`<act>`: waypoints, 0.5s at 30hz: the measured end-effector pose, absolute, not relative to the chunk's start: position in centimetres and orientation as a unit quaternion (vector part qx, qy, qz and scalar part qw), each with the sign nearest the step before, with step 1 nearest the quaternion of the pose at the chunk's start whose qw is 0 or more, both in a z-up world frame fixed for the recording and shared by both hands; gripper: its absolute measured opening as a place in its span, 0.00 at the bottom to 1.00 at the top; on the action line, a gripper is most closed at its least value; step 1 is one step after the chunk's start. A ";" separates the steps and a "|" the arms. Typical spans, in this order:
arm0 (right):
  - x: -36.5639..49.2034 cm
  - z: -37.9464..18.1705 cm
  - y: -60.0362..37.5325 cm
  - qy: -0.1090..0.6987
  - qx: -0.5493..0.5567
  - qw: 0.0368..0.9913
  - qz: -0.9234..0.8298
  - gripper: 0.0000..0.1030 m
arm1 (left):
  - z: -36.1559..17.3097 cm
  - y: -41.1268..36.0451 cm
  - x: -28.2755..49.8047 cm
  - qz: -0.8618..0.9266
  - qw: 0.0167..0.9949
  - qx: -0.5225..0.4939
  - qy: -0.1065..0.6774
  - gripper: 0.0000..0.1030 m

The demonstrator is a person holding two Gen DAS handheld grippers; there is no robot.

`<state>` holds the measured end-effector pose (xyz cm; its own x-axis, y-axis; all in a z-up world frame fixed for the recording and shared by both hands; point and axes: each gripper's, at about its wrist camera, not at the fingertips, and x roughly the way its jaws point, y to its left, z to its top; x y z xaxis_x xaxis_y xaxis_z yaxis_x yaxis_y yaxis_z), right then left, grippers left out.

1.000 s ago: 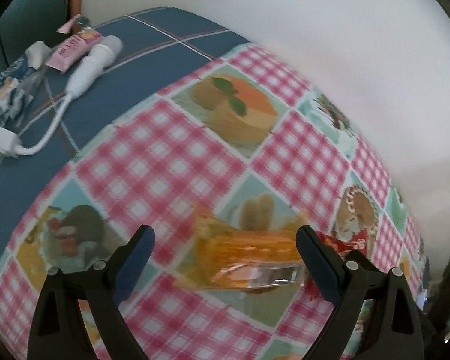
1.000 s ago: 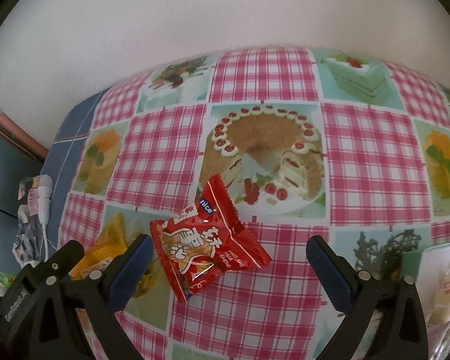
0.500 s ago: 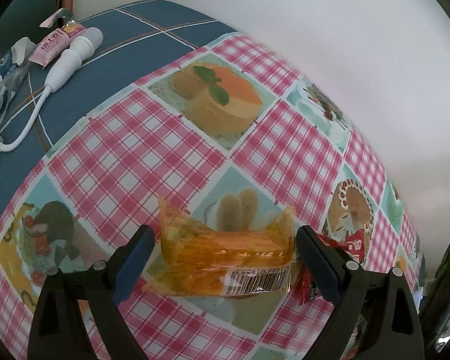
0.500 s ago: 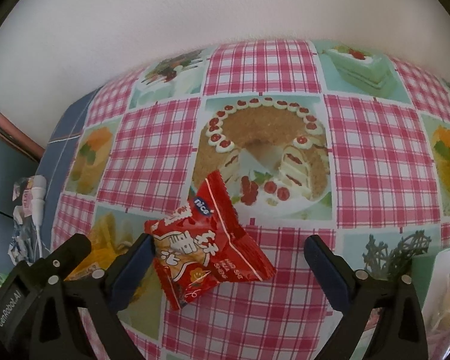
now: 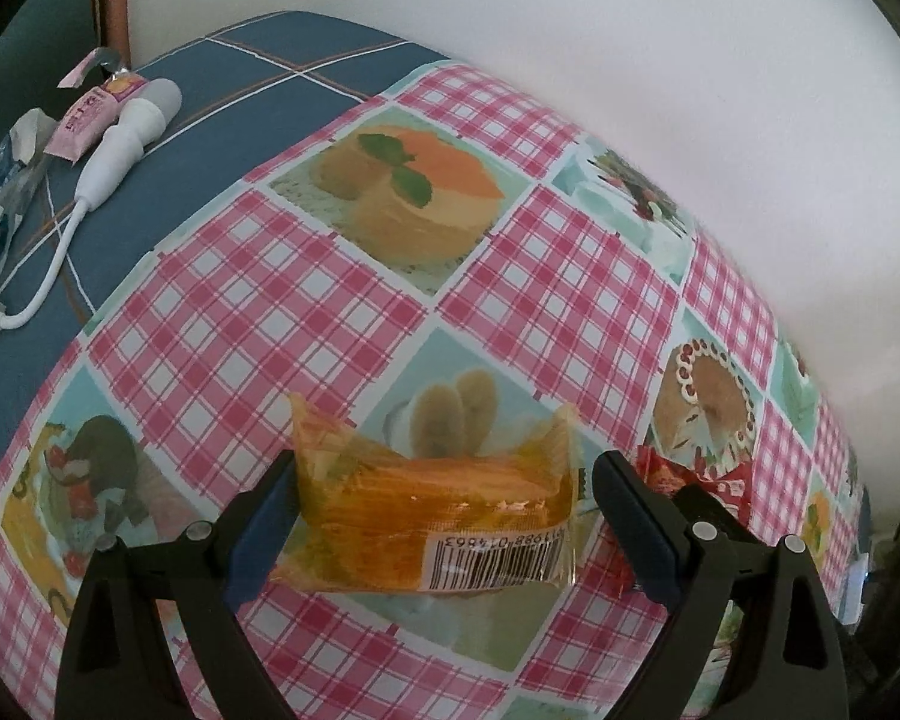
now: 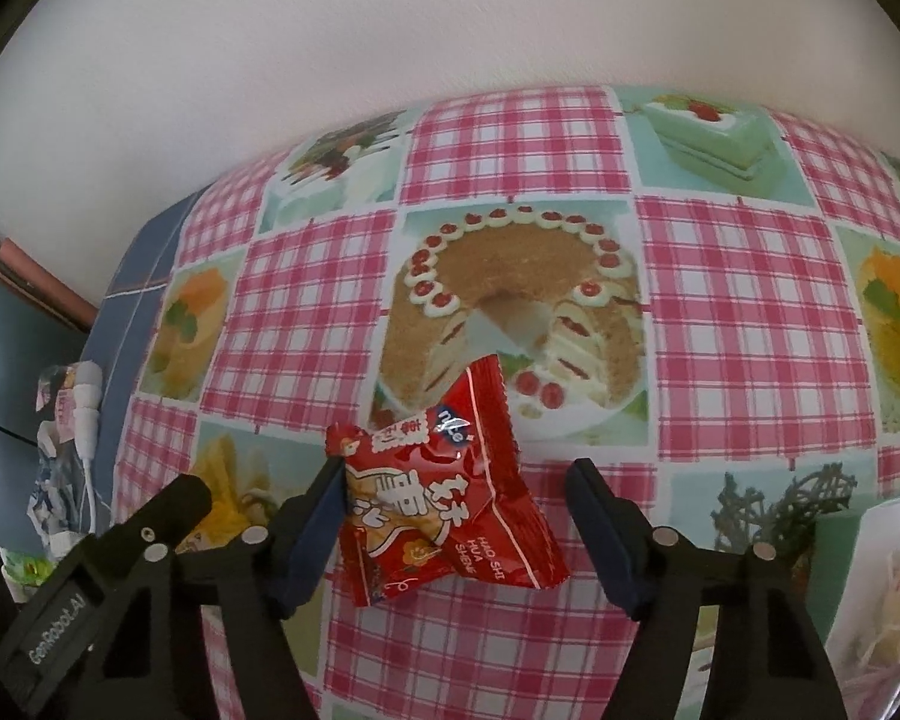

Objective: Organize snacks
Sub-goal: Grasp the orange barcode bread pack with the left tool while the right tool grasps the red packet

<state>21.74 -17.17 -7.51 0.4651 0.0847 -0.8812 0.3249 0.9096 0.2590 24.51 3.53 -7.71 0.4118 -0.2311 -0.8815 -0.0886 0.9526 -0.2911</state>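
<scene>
White wall behind; worktop (image 6: 744, 324) is wearing a pink-check cloth w/ cake pics, blue cloth showing at its left end. Left gripper (image 5: 447, 507) is hanging low over the cloth, jaws spread, orange snack pack (image 5: 432, 525) sitting between them, barcode facing the cam; left jaw is at the pack's edge, right jaw just clear of it. Right gripper (image 6: 456, 531) is also hanging w/ jaws spread, red snack pack (image 6: 444, 501) lying between them, nearer the left jaw. The two packs are lying just beside each other. A white charger cable (image 5: 111, 150) and small sachets (image 5: 84, 120) are resting on the blue cloth, well apart.
</scene>
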 end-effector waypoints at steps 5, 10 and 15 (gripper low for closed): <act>21.3 -7.4 -18.2 0.510 0.208 0.831 -0.080 0.68 | -8.1 3.0 24.6 -0.044 0.827 -0.124 0.547 0.93; 20.9 -7.2 -18.7 0.507 0.213 0.831 -0.083 0.63 | -8.7 2.3 24.5 -0.046 0.822 -0.113 0.556 0.93; 20.6 -7.1 -18.8 0.505 0.211 0.833 -0.083 0.60 | -9.1 1.9 24.6 -0.050 0.817 -0.111 0.564 0.93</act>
